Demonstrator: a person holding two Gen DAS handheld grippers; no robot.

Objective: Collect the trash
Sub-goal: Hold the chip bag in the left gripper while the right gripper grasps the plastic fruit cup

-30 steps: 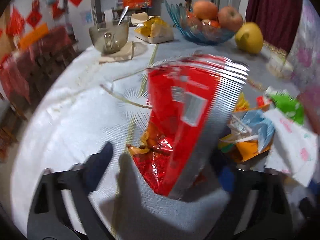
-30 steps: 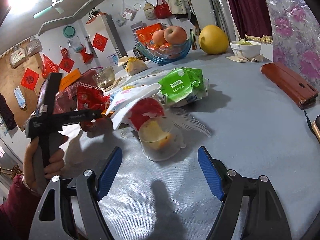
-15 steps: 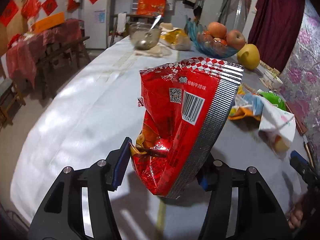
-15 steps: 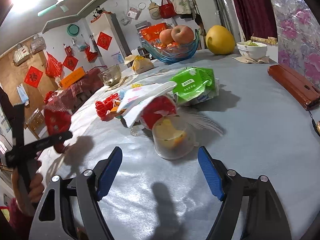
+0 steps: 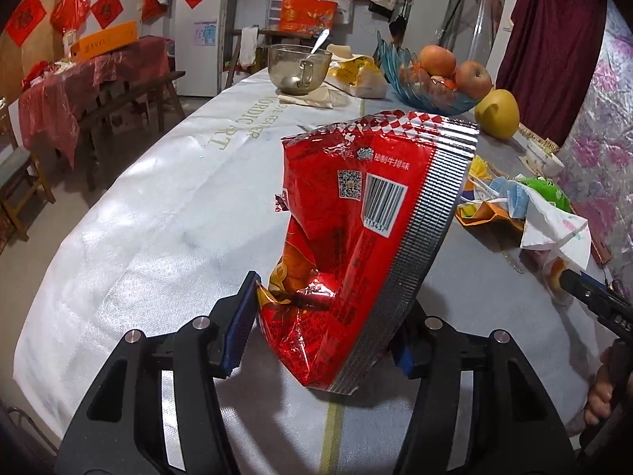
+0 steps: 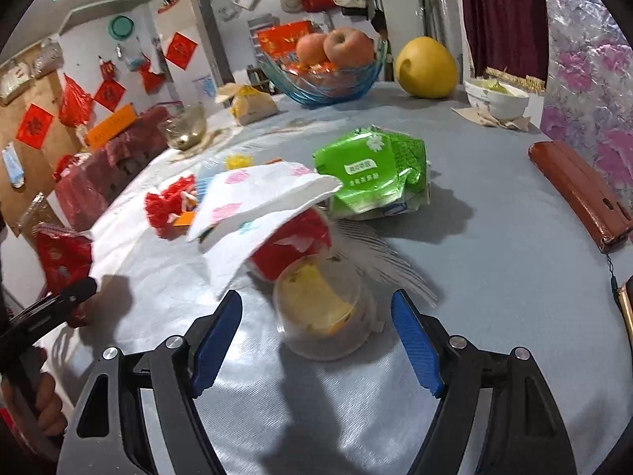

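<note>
Left gripper [image 5: 322, 332] pinching red bag [image 5: 368, 237] clear of table [image 5: 158, 217], right gripper [image 6: 316, 340] spread around cup [image 6: 322, 316] at twelve o'clock, seemingly untouched: best closed low and gently, avoiding napkin [image 6: 257, 206].

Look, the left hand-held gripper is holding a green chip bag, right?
Not quite: the chip bag in the left hand-held gripper is red, not green, as the left wrist view shows. The gripper is indeed holding it.
</note>
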